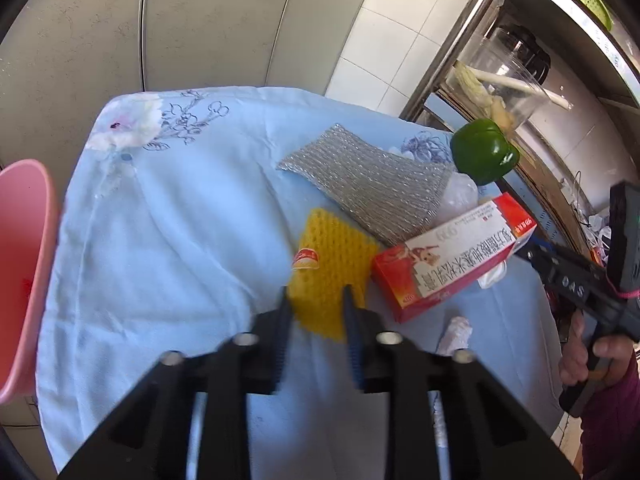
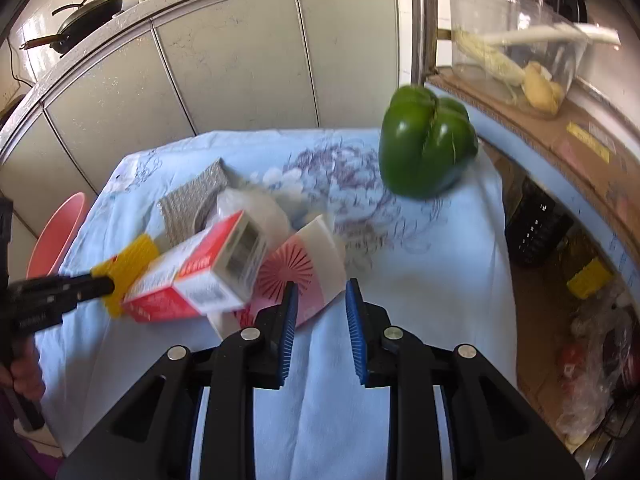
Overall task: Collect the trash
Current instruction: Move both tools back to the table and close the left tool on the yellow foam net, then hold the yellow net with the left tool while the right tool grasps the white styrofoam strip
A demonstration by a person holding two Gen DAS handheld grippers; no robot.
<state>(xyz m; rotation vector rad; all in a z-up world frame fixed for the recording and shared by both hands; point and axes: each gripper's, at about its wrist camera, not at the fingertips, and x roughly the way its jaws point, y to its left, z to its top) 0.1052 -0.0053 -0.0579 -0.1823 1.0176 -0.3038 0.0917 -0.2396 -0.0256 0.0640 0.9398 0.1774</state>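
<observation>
On the blue floral cloth [image 1: 168, 216] lie a yellow foam net [image 1: 330, 256], a red and white medicine box [image 1: 452, 254], a silver bubble-wrap sheet [image 1: 368, 184] and a pink and white paper cup [image 2: 304, 268]. My left gripper [image 1: 316, 296] is open, its fingertips on either side of the near edge of the yellow foam net. It also shows in the right wrist view [image 2: 86, 286] touching the net [image 2: 128, 268]. My right gripper [image 2: 322, 292] is open just in front of the paper cup, beside the medicine box [image 2: 200, 272].
A green bell pepper [image 2: 428, 144] sits at the cloth's far right corner. A pink basin [image 1: 24, 264] stands at the left edge. Grey cabinet doors [image 2: 224, 64] are behind. A shelf [image 2: 560, 128] on the right holds a clear container [image 2: 516, 40] with vegetables.
</observation>
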